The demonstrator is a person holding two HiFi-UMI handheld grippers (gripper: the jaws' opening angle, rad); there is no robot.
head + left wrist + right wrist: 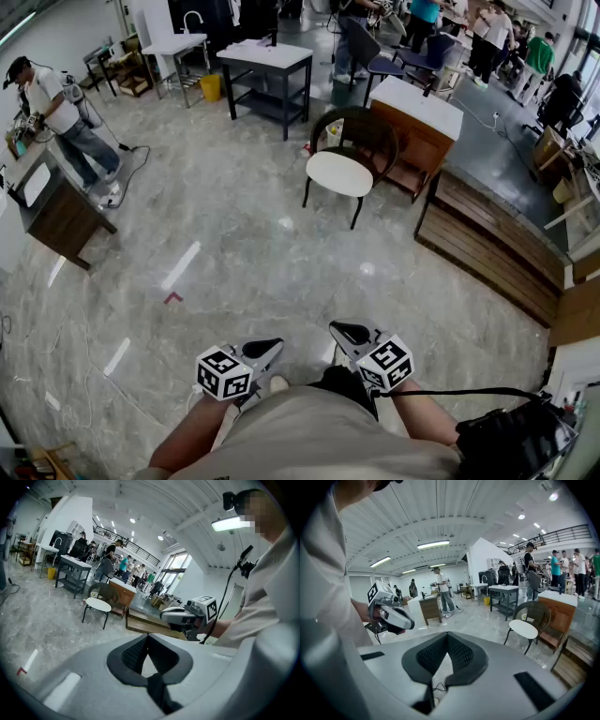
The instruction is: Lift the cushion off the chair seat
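The white round cushion (339, 173) lies on the seat of a dark wicker-backed chair (361, 131), well across the floor from me. It also shows small in the left gripper view, cushion (98, 604), and in the right gripper view, cushion (523, 629). My left gripper (265, 348) and right gripper (347, 331) are held close to my body, side by side, pointing toward the chair. Both are shut with nothing between the jaws, as seen up close on the left gripper (147, 637) and the right gripper (447, 634).
A wooden cabinet with a white top (417, 117) stands right behind the chair, and a low wooden platform (487, 239) lies to its right. A dark table (267, 61) is farther back. A person (56, 112) and a brown desk (58, 214) are at the left.
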